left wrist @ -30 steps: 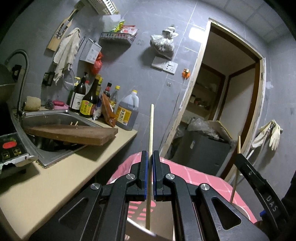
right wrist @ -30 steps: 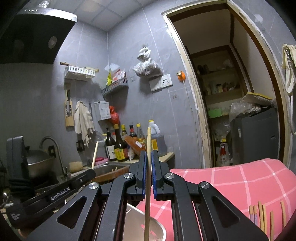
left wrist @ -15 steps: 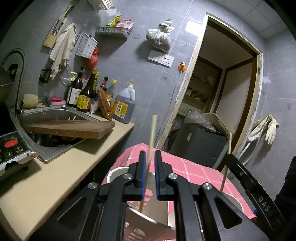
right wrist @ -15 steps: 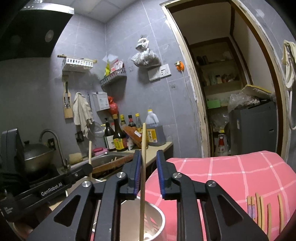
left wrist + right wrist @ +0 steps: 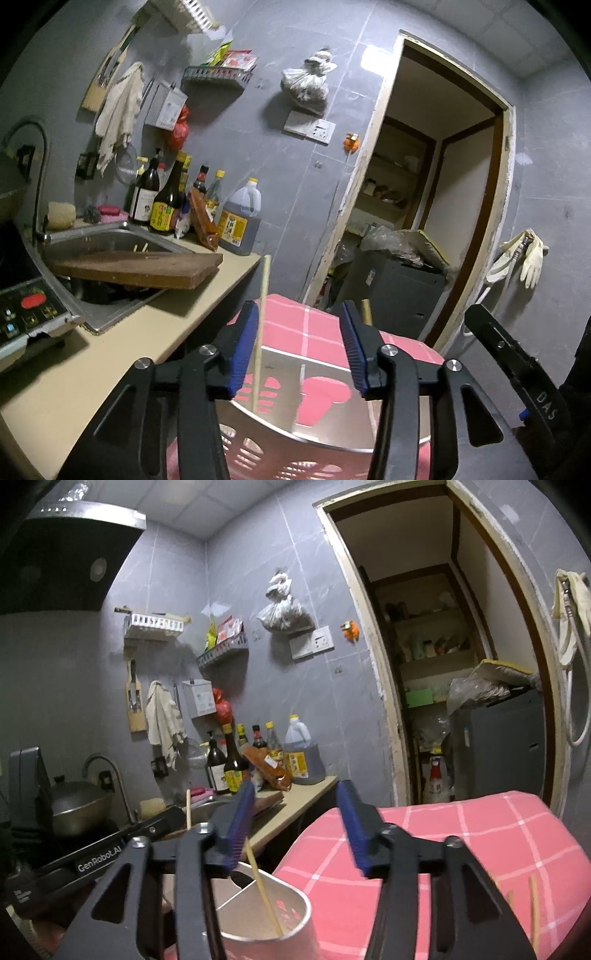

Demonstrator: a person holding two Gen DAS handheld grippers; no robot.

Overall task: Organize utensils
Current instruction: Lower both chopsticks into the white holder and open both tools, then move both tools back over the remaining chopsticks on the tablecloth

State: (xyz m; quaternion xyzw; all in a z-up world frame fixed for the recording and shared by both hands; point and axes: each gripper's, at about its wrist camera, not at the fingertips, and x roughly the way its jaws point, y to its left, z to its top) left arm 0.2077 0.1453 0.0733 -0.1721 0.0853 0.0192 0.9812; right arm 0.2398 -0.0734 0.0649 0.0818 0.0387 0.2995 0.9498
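The pink-checked table (image 5: 461, 834) carries the steel utensil holder (image 5: 266, 912) at about 6 o'clock in both wrist views, and with both tools spread wide and gripping nothing, the step in hand is to lift straight up and clear so neither blue pad knocks a stick, then go for the loose chopsticks (image 5: 532, 904) lying at 4 o'clock on the cloth. A second ago the left gripper (image 5: 299, 347) and right gripper (image 5: 295, 823) each pinched a chopstick upright; now the left chopstick (image 5: 260, 332) stands in the holder against the left pad, perhaps just touching, while the right chopstick (image 5: 264, 893) leans inside the cup.
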